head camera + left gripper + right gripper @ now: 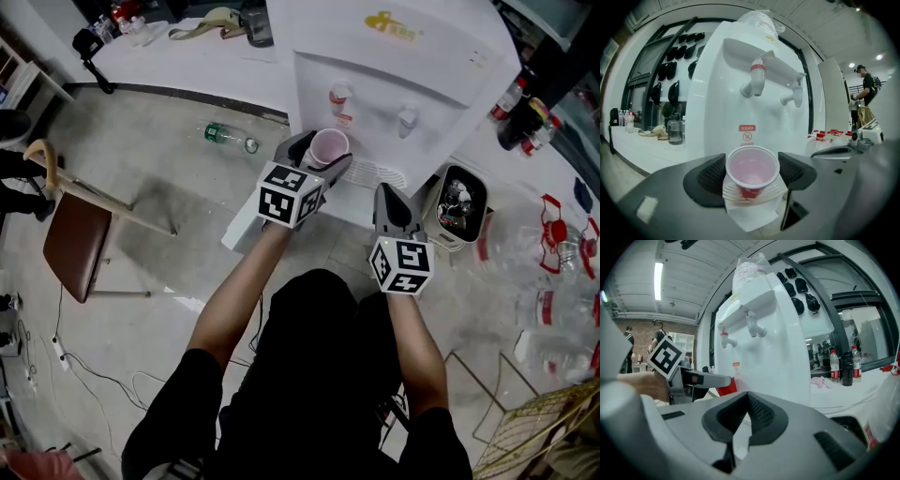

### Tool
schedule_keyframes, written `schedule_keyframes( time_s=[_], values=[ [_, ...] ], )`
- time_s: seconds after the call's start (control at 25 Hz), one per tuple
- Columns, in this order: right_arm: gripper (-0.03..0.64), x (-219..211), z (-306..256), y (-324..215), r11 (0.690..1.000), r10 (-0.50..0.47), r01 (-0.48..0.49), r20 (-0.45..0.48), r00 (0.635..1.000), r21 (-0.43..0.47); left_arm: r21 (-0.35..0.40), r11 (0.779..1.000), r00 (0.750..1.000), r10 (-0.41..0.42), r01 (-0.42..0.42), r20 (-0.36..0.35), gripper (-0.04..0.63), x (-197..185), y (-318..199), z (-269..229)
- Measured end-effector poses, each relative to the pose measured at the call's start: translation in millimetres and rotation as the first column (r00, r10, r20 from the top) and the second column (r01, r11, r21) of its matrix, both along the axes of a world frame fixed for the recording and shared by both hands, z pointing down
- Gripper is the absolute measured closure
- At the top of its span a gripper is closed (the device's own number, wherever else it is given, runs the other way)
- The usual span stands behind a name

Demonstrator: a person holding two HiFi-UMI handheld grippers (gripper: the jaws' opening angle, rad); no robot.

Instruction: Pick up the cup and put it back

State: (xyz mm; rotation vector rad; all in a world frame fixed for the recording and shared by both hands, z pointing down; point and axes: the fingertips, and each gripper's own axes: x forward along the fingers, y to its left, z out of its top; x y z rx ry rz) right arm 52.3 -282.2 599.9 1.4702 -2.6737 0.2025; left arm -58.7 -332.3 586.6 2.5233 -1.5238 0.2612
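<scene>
A red plastic cup [327, 148] with a pale inside sits between the jaws of my left gripper [323, 157], which is shut on it. The cup is upright, held just above the ribbed white drip tray [382, 175] of the water dispenser [403, 66], under the red tap [339, 97]. In the left gripper view the cup [752, 171] fills the gap between the dark pads, with the red tap [758, 77] above it. My right gripper [392, 199] hangs to the right of the tray, jaws shut with nothing in them [740, 420]. The cup's red side [725, 386] shows in the right gripper view.
A green bottle [228, 137] lies on the floor at the left, near a brown chair [80, 246]. A small open bin [459, 206] stands right of the dispenser, with several empty water bottles [562, 281] beyond. A wire rack [534, 431] is at bottom right. A person [868, 86] stands far off.
</scene>
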Motion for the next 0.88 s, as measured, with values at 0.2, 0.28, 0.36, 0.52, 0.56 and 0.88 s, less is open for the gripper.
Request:
schedule_keyframes(
  time_s=[0.2, 0.28, 0.36, 0.52, 0.56, 0.88],
  values=[
    [0.623, 1.5, 4.5, -4.4, 1.000, 0.004, -0.004, -0.003, 1.000, -0.007, -0.009, 1.000, 1.000, 0.003, -0.003, -0.014, 0.244, 4.0, -7.3, 4.8],
    [0.623, 2.4, 5.7, -5.1, 1.000, 0.008, -0.008, -0.002, 1.000, -0.008, -0.010, 1.000, 1.000, 0.006, -0.006, -0.018, 0.244, 5.8, -8.3, 4.6],
    [0.623, 3.3, 6.6, -4.7, 1.000, 0.011, -0.011, 0.000, 1.000, -0.011, -0.009, 1.000, 1.000, 0.006, -0.007, -0.024, 0.244, 7.8, -8.7, 4.6],
    [0.623, 4.7, 7.0, -3.5, 1.000, 0.014, -0.014, 0.001, 1.000, -0.013, 0.000, 1.000, 1.000, -0.001, 0.001, -0.026, 0.244, 9.2, -9.1, 5.2],
    [0.623, 5.0, 6.6, -3.4, 1.000, 0.015, -0.015, 0.002, 1.000, -0.013, 0.000, 1.000, 1.000, 0.000, 0.000, -0.027, 0.244, 9.3, -9.3, 5.5],
    [0.623, 4.7, 8.1, -1.7, 1.000, 0.015, -0.015, 0.007, 1.000, -0.015, 0.016, 1.000, 1.000, -0.011, 0.012, -0.017, 0.241, 6.7, -10.7, 1.7]
  ],
)
